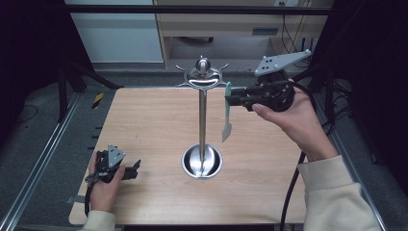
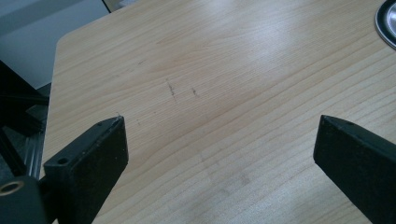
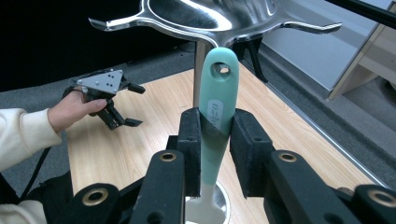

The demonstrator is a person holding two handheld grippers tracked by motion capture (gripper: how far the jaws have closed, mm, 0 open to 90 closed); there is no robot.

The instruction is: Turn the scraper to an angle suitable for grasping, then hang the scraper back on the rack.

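Observation:
A steel hanging stand (image 1: 202, 120) rises from a round base (image 1: 202, 161) at the table's middle, with curved hooks (image 1: 204, 76) at its top. My right gripper (image 1: 229, 100) is shut on the teal handle of a kitchen utensil (image 1: 226, 113), which hangs upright just right of the pole, its pale blade down. In the right gripper view the teal handle (image 3: 216, 116) stands between the jaws, its hole just below a hook of the stand's top (image 3: 205, 21). My left gripper (image 1: 135, 168) rests open on the table at the front left, nothing between its fingers (image 2: 91, 158).
The wooden table (image 1: 154, 125) has rounded corners and metal rails along its sides. A cabinet and cables stand behind the table. The stand's base edge (image 2: 387, 21) shows at the far right of the left gripper view.

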